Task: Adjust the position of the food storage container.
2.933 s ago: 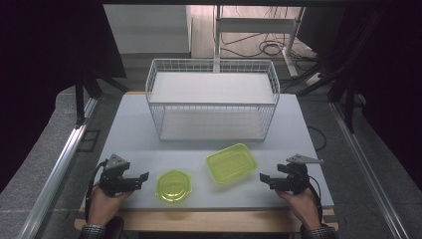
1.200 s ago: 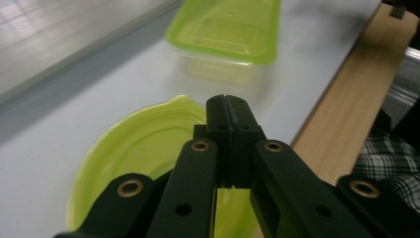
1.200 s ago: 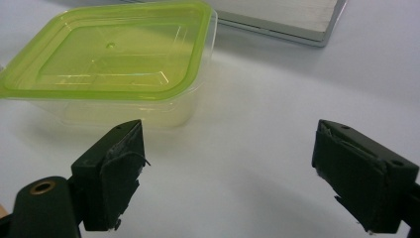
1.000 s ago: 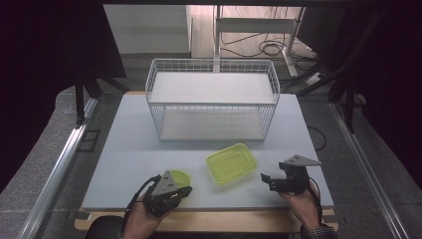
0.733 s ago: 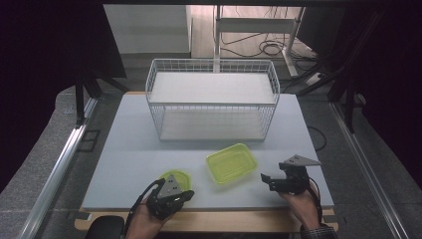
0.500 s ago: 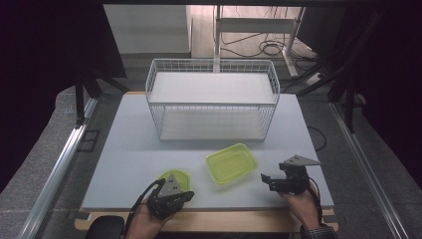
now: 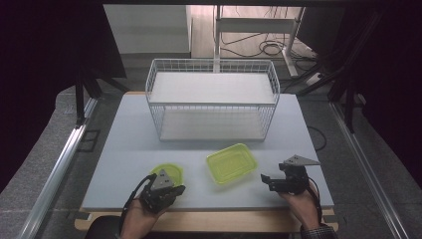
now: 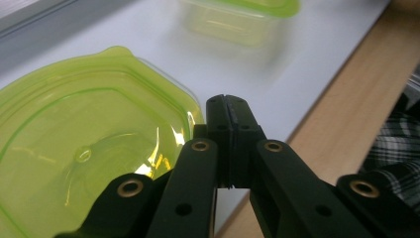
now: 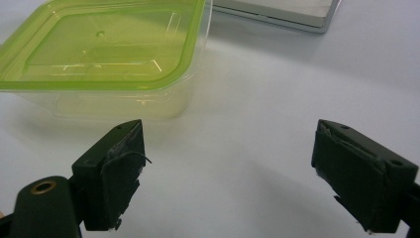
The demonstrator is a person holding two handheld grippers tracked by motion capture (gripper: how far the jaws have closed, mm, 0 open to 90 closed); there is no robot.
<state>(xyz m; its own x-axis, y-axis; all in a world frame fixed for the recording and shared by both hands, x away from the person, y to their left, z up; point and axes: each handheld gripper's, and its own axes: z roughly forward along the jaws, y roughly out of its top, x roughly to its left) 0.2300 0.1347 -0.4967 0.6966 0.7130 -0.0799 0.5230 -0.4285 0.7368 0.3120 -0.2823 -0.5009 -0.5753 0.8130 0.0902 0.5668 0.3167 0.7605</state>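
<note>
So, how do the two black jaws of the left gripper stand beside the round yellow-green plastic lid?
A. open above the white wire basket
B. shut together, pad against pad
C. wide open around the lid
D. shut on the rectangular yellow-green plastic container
B: in the left gripper view the jaws of the left gripper meet with no gap, at the rim of the round yellow-green plastic lid.

Left claw (image 7: 175,191) clamped tight, right claw (image 7: 266,180) spread wide, both low.
</note>
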